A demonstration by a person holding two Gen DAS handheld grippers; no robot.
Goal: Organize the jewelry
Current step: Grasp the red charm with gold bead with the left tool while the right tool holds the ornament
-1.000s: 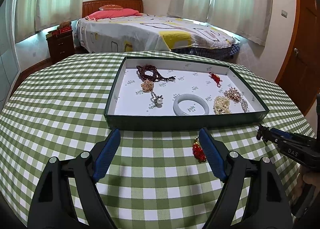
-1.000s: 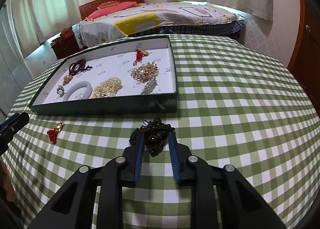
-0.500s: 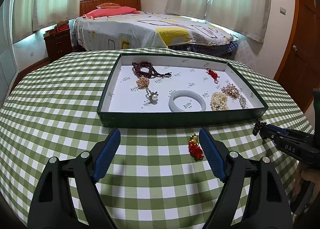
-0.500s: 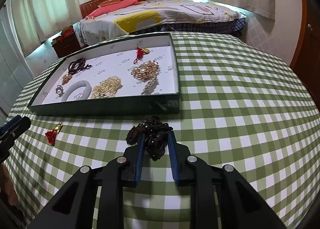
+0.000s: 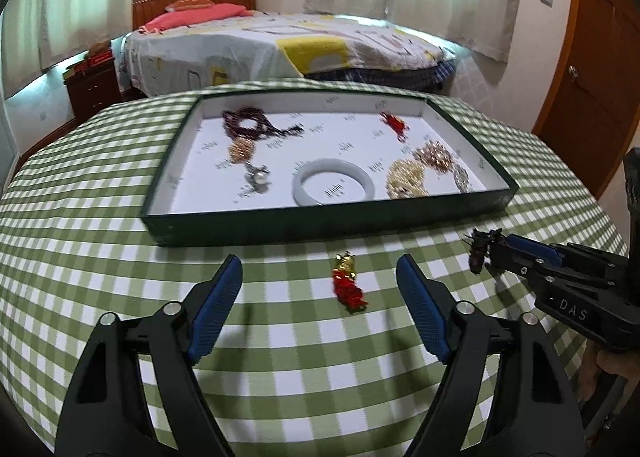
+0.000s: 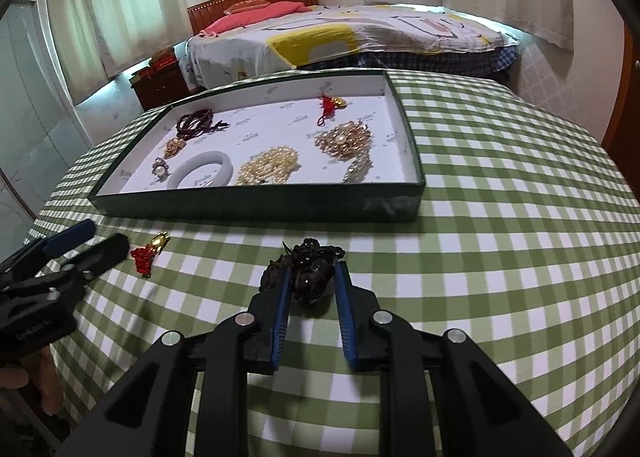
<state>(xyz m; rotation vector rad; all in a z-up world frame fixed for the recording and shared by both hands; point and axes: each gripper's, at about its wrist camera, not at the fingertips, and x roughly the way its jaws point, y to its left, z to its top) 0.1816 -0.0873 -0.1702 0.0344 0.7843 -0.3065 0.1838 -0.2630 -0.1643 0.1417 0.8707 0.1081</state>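
The tray (image 5: 320, 223) sits on the desk (image 5: 80, 241), with the bed (image 5: 280, 45) behind it. Inside the tray, the bangle (image 5: 333, 187) lies near the front wall, a pearl ring (image 5: 258, 176) to its left and a heap of pearls (image 5: 406, 179) to its right. In front of the tray, on the desk, lies a tasselled charm (image 5: 347, 283); right of it is a dark bead bundle (image 6: 308, 277).

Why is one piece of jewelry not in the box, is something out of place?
Yes: a small red-and-gold tassel charm lies loose on the green checked tablecloth, outside the dark green tray that holds the other jewelry. The left gripper, jaws closing, is around it.
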